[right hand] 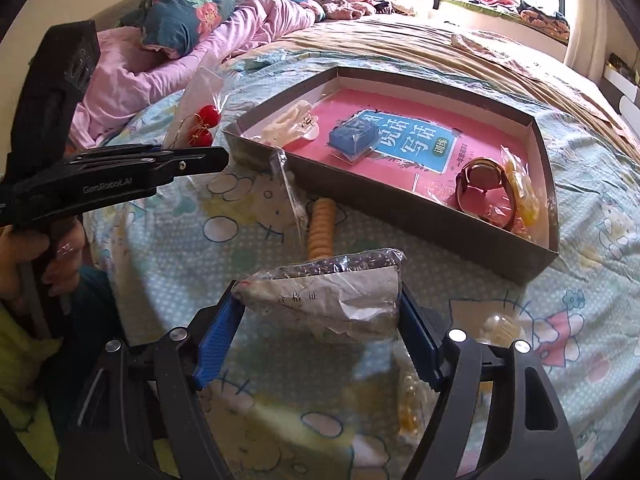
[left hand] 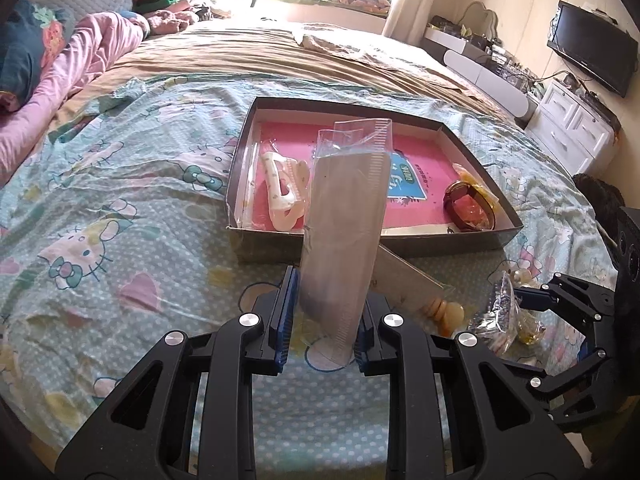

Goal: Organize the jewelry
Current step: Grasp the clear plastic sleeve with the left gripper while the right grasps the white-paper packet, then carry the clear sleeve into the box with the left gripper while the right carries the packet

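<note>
A clear packet with red cherry earrings (right hand: 205,125) is pinched in the left claw (left hand: 320,330), held up just near of the shallow box (left hand: 472,236) on the bed (left hand: 120,200). A crinkly bag of beads (right hand: 332,292) sits between the right claw (right hand: 320,340) pads, jaws fairly wide, probably gripped but it can't be told for sure. The slick plastic could be dropped short of the box, or the beaded bracelet (right hand: 321,228) lying near the box wall could get knocked.
</note>
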A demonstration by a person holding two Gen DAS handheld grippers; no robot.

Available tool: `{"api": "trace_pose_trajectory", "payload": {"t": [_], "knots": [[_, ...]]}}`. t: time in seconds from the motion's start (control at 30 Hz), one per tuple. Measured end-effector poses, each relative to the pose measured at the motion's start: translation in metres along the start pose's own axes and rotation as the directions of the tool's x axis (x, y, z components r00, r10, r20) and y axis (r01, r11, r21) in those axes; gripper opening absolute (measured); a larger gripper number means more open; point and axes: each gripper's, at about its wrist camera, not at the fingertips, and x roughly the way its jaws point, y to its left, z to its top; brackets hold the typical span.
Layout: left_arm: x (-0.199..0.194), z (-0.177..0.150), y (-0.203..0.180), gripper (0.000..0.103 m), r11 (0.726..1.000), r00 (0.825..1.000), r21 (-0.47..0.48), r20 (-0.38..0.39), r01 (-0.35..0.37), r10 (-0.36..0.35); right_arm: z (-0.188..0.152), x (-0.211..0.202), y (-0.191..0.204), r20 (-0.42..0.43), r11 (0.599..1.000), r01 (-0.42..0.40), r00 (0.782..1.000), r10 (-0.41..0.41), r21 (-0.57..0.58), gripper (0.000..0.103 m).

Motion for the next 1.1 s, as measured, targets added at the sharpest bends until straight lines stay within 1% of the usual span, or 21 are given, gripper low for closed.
{"api": "trace_pose_trajectory", "payload": {"t": [0.17,0.3,0.57,0.77,1.1], "knots": [[-0.013,0.005,0.002,0.017,1.000,0.999,-0.010,0.033,0.002,-0.001,0.001,-0.017,0.003,0.042,1.000,0.003,0.999,-0.003,0.000,0.073],[-0.023,0.008,0.003,0.017,1.000,0.998,-0.016,0.064,0.006,-0.005,0.005,-0.028,-0.001,0.081,1.000,0.002,0.997,-0.003,0.024,0.073],[-0.034,0.015,0.000,0.017,1.000,0.995,-0.017,0.098,0.017,-0.015,0.016,-0.044,-0.005,0.143,0.999,0.012,0.990,-0.017,0.036,0.073],[-0.034,0.019,-0.009,0.017,1.000,0.994,0.000,0.103,0.031,-0.030,0.023,-0.048,-0.010,0.166,0.998,0.032,0.985,-0.040,0.048,0.073],[-0.023,0.025,-0.020,0.017,0.999,0.994,0.013,0.096,0.046,-0.047,0.033,-0.049,-0.023,0.192,0.994,0.071,0.978,-0.085,0.080,0.073]]}}
